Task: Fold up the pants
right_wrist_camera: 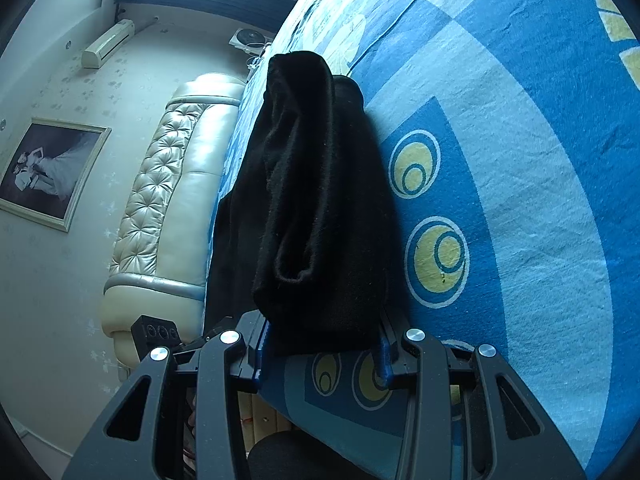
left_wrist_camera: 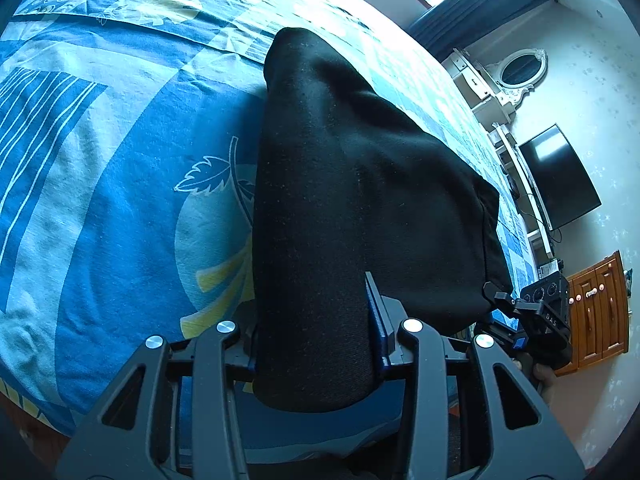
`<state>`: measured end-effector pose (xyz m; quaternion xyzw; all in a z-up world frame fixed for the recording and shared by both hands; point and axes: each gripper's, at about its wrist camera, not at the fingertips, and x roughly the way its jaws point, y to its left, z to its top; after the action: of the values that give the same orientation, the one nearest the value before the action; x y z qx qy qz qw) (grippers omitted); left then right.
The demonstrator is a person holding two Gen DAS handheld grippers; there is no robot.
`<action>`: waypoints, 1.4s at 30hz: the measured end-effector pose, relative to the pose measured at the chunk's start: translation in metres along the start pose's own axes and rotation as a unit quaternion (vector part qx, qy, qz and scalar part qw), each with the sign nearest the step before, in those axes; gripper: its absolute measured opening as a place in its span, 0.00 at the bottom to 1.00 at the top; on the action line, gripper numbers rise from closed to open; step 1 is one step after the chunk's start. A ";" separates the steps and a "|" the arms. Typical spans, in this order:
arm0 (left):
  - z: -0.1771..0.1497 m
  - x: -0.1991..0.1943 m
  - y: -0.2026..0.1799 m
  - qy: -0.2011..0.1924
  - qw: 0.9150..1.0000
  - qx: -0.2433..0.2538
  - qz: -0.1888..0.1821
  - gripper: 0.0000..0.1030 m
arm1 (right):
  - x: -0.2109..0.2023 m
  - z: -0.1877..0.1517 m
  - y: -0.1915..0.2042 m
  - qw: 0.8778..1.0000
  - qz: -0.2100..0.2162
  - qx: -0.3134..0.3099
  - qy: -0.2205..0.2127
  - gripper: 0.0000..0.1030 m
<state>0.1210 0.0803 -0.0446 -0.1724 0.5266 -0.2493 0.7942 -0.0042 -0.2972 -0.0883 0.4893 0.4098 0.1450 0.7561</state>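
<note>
Clamping a thick bundle of black cloth, the left gripper [left_wrist_camera: 316,344] has its fingers [left_wrist_camera: 378,320] pressed against both sides of the pants [left_wrist_camera: 352,184], which rise from between them and stretch away over the bed. The right gripper [right_wrist_camera: 324,344] holds the other end the same way: its fingers [right_wrist_camera: 386,360] are clenched on the folded edge of the pants [right_wrist_camera: 316,200], and the cloth hangs in layered folds above them, one rolled hem drooping toward the lens. From the left wrist view, the right gripper [left_wrist_camera: 532,312] shows at the far lower corner of the garment, gripping it just beside the bed's edge. The pants are lifted at the near side and rest against the bedsheet [left_wrist_camera: 100,200] farther off, a blue sheet printed with pale bands, leaves and yellow circles. Beyond the bed stand a cream padded headboard [right_wrist_camera: 168,208], a framed picture [right_wrist_camera: 48,172] on the wall, a dark screen [left_wrist_camera: 560,176] and a wooden cabinet [left_wrist_camera: 600,312].
</note>
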 end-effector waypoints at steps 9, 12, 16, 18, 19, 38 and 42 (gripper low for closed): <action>-0.004 0.001 0.003 -0.001 1.000 0.000 -0.003 0.43 | 0.000 -0.001 -0.001 1.000 0.003 0.001 0.000 0.39; -0.004 0.001 0.003 -0.006 1.000 0.003 -0.001 0.50 | -0.002 0.000 -0.003 1.000 0.009 0.005 0.000 0.41; -0.003 0.001 0.005 -0.018 1.000 0.003 -0.002 0.68 | -0.003 0.000 -0.006 0.999 0.031 0.021 -0.003 0.50; -0.004 0.003 0.006 -0.020 1.000 -0.002 -0.015 0.77 | -0.003 0.000 -0.006 0.999 0.046 0.027 -0.005 0.54; -0.003 0.003 0.006 -0.020 1.000 -0.002 -0.021 0.80 | -0.003 0.000 -0.006 0.998 0.051 0.028 -0.005 0.57; -0.005 0.024 -0.010 0.002 0.998 0.057 0.004 0.98 | -0.010 0.001 -0.022 0.983 0.156 0.097 -0.008 0.75; -0.005 0.025 -0.013 0.007 0.998 0.062 0.016 0.98 | -0.011 0.000 -0.021 0.982 0.159 0.102 -0.007 0.75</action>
<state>0.1218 0.0552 -0.0586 -0.1132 0.5187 -0.2702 0.8032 -0.0146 -0.3142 -0.1011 0.6238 0.3343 0.2175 0.6722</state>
